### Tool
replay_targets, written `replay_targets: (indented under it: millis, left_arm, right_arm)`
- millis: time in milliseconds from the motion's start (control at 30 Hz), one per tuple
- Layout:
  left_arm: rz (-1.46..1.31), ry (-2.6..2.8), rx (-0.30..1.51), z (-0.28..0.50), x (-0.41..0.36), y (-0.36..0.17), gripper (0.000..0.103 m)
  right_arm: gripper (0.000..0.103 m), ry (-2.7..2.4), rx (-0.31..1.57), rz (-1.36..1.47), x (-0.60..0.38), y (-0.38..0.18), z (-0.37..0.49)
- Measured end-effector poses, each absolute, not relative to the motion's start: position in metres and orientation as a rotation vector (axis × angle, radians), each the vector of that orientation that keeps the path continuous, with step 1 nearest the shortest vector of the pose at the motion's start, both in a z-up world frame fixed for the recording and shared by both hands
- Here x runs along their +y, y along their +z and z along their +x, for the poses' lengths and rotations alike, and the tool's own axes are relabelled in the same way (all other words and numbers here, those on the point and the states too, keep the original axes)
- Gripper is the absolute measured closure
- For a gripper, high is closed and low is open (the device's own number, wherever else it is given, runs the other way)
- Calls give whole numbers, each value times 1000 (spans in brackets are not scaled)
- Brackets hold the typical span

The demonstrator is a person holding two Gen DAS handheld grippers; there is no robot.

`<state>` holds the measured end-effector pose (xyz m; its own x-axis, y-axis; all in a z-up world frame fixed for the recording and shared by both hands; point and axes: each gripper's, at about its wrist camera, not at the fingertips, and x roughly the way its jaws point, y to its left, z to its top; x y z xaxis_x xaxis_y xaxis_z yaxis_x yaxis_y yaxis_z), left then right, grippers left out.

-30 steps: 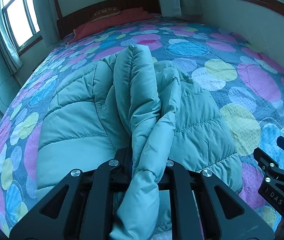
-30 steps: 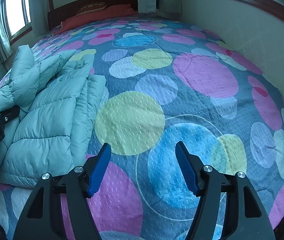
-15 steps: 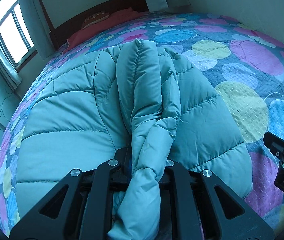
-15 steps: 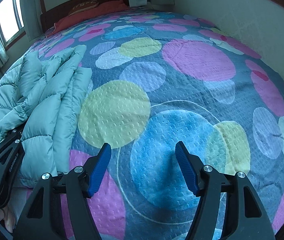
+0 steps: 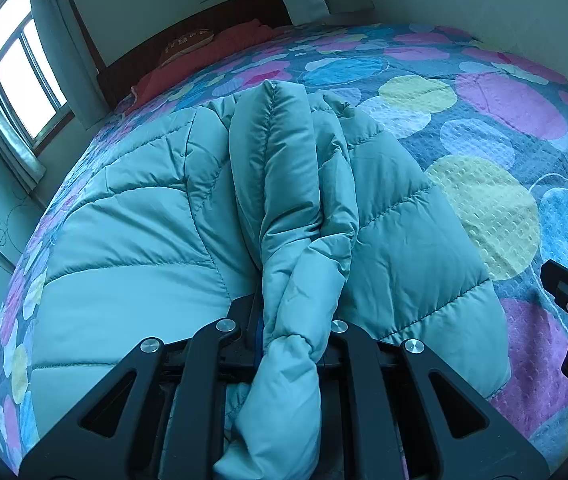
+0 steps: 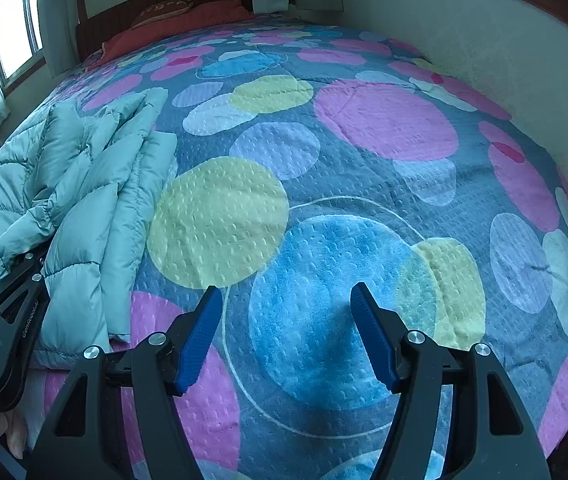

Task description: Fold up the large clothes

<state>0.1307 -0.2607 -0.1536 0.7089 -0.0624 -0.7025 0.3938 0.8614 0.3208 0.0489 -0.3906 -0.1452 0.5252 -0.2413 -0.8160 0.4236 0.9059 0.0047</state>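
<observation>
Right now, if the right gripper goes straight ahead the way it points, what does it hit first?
Likely the bedspread: the open right gripper points down at its blue circle, with nothing between. The jacket lies off to its left.

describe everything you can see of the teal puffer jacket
The teal puffer jacket is a quilted, shiny, padded garment lying partly folded on the circle-patterned bedspread. A long bunched part, probably a sleeve, runs up its middle. The left gripper is shut on that part's near end.
</observation>
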Motion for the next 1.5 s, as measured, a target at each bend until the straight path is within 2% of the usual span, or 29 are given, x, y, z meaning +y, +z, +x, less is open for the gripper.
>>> replay_targets:
  millis: [233,300,433,567,700,867,1100,1300,1500]
  left_arm:
    - [437,-292,748,118,-256,-137,84]
    - [405,-322,752,111,-252,-128,72]
    - [360,-386,721,90,-243,-107,62]
    - [281,-421,697,77,-220,-83,47]
    - [140,-401,679,79,-173,-61,39]
    - [-127,-258,689,109,-93,-58,35]
    - [-455,-156,848,161,-17,-100,34]
    - [-686,-216,928,179,0,-137,33]
    - [-746,-273,946,189,-2,-145,32]
  right_arm:
    - [37,-423,936,195,-389,-141,41]
    - [37,-427,937,195,-389,-140,39]
    - [37,-433,938,183,-387,-138,37]
    - [37,-433,932,176,-383,-133,34]
    - [37,-427,919,177,-378,-125,33]
    - [37,-396,888,211,-368,-111,39]
    - [37,-305,855,300,-347,-97,66]
    - [37,-178,813,481,-339,-94,102]
    - [37,-84,798,625,-337,-102,139]
